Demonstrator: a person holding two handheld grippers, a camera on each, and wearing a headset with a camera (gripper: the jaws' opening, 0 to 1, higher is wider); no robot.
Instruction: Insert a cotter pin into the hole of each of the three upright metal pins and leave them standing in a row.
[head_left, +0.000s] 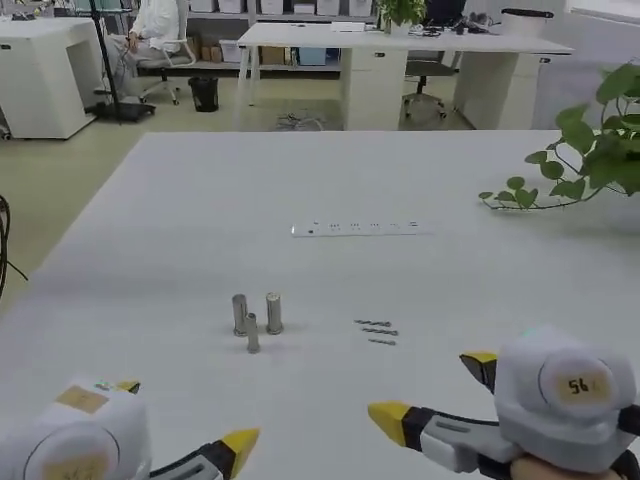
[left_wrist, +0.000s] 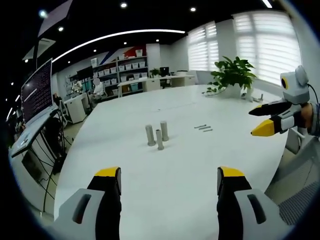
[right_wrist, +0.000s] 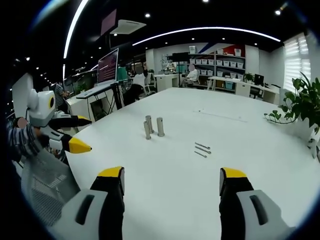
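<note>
By my reading, no step is under way yet. The three metal pins (head_left: 254, 318) stand upright and bare in a tight triangle on the table (head_left: 330, 170), two behind and one in front. They are close together, though I cannot tell whether any touch, and they are not in a row. The three cotter pins (head_left: 376, 332) lie flat and roughly parallel, just beside one another, at 3 o'clock of the metal pins and a little apart from them.

The left gripper (head_left: 185, 414) hangs at 7 o'clock of the metal pins, and the right gripper (head_left: 435, 388) at 5 o'clock of the cotter pins. Both have their jaws wide and hold nothing.

The next move, I judge, is to pick up one cotter pin, most easily with the right gripper, which is the nearer. The jaws would have to narrow a good deal, since the cotter pins are thin and lie flush on the table. The pinch should take one without nudging its neighbours. The left gripper would likely need to steady a metal pin, as each looks easy to tip.

Room is generous, with bare table around both groups. A power strip (head_left: 355, 229) lies at 12 o'clock of the pins, well apart. A plant (head_left: 590, 150) trails over the table at 2 o'clock, also well apart. The table's left edge runs off at 9 o'clock, far from the work.
</note>
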